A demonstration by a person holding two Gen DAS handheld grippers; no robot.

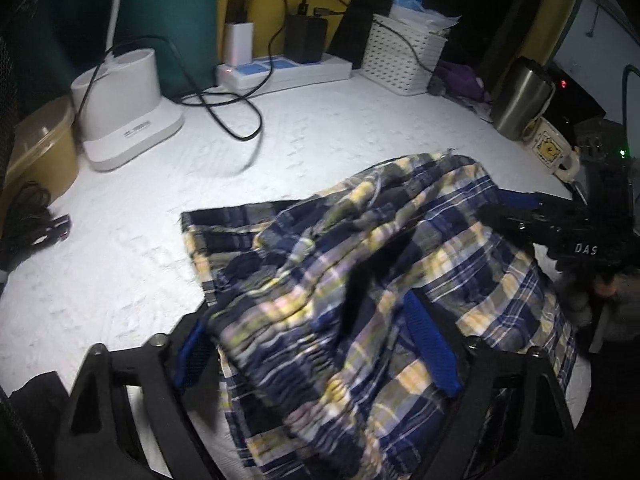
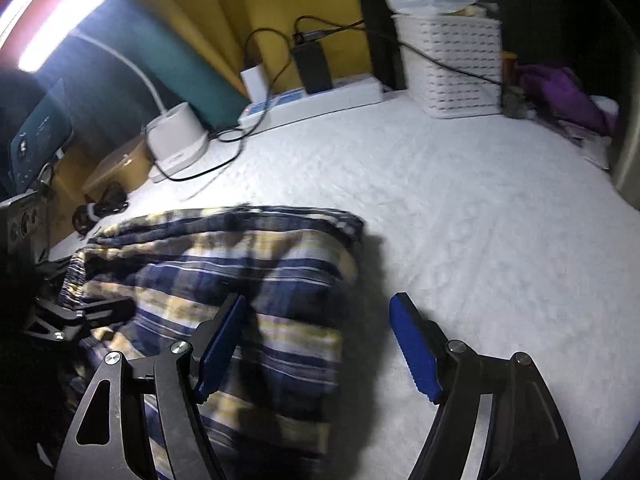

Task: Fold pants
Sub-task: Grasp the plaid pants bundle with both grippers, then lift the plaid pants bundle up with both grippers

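The left gripper (image 1: 316, 344) is spread wide with bunched plaid pants (image 1: 360, 264) heaped between its blue pads. The pants lie on the white tabletop (image 2: 500, 220), where the right gripper (image 2: 320, 344) hovers agape, holding nothing.

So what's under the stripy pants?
The plaid pants lie bunched on the white textured tabletop, which shows all around them. Whatever sits beneath the folds is covered, so I can't tell.
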